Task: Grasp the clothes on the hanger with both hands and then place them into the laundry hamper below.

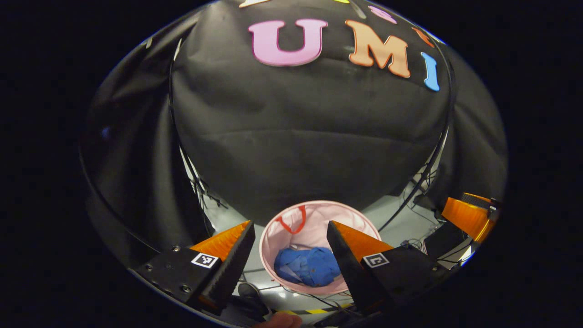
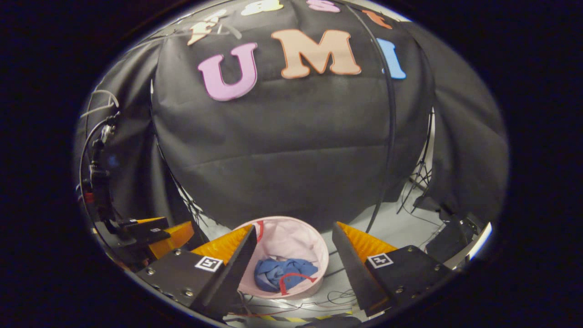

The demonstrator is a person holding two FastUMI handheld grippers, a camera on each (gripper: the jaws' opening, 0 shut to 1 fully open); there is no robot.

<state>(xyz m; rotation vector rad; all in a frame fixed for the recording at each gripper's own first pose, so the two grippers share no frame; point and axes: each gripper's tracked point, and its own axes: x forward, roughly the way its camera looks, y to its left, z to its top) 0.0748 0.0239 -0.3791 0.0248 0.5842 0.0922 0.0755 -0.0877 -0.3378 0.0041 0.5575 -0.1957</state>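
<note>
Both grippers are held above the floor, tilted downward toward the laundry hamper (image 1: pixel 319 218). In the left gripper view, the left gripper (image 1: pixel 291 246) is seen with its fingers spread wide apart and nothing between them; a square black-and-white marker tag (image 1: pixel 204 260) is fixed on each finger block, and no readable writing is found on them. The pink hamper is framed in the gap between the fingers, standing on the pale floor (image 1: pixel 391 214) in front of the black cloth wall. The blue clothes (image 1: pixel 307 266) are seen crumpled inside the hamper, on its bottom, beside a red handle loop (image 1: pixel 294 223) at the far rim. At the right edge of that view, part of the other gripper (image 1: pixel 469 216) is glimpsed, well apart from the hamper.

In the right gripper view, the right gripper (image 2: pixel 294 248) is likewise spread open and empty, with the same kind of marker tags. The hamper (image 2: pixel 291 237) lies between its fingers, nearer the left one, with the clothes (image 2: pixel 282 272) inside. The left gripper (image 2: pixel 155 234) is seen at the lower left, beside a cabled stand (image 2: pixel 98 173). Loose cables (image 2: pixel 337 296) are strewn on the floor near the hamper.
</note>
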